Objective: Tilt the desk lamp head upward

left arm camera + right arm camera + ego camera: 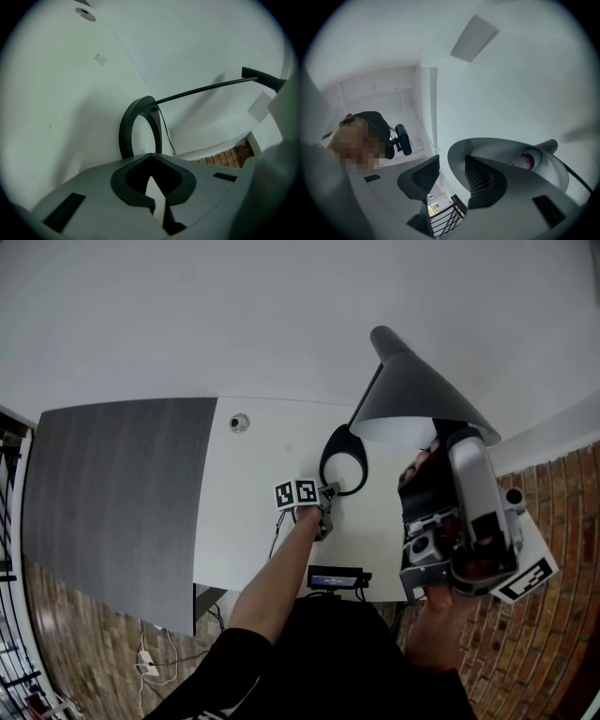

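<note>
In the head view, the lamp head (422,385) hangs over the desk's (253,484) far right. The left gripper (323,512) rests beside the ring base (325,465), and the right gripper (427,474) is up at the head's rim.

In the left gripper view, the jaws are together and empty, with the base (125,131) ahead.

In the right gripper view, the jaws stand apart around the head's (506,150) rim.
</note>
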A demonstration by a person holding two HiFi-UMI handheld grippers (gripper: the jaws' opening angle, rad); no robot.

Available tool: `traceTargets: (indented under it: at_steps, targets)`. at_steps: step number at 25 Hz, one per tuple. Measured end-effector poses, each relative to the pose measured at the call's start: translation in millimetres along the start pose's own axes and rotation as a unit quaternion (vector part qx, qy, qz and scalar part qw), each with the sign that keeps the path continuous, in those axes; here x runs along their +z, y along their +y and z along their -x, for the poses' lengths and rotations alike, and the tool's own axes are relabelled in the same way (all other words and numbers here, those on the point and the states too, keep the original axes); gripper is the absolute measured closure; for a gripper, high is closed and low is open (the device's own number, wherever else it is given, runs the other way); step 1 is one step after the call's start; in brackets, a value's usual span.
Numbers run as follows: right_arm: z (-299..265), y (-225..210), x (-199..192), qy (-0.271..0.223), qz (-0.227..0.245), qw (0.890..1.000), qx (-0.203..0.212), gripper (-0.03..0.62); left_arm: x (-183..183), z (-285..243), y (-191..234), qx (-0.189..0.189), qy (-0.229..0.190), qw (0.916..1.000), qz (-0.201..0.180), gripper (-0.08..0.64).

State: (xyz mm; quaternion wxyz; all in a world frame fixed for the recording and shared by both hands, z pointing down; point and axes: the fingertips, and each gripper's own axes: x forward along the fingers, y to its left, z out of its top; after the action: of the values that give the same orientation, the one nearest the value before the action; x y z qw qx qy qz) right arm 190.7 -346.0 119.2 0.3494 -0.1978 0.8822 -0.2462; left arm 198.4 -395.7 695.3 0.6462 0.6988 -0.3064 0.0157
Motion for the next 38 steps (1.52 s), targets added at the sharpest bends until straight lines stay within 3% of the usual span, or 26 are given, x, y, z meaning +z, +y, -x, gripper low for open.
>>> traceTargets:
  at_steps: [38]
  targets:
    - [-4.3, -1.1, 7.3, -0.027, -0.057, 0.998, 0.001, 0.417, -1.9, 2.4, 2.9, 0.004, -0.002, 1.0, -0.006, 0.551]
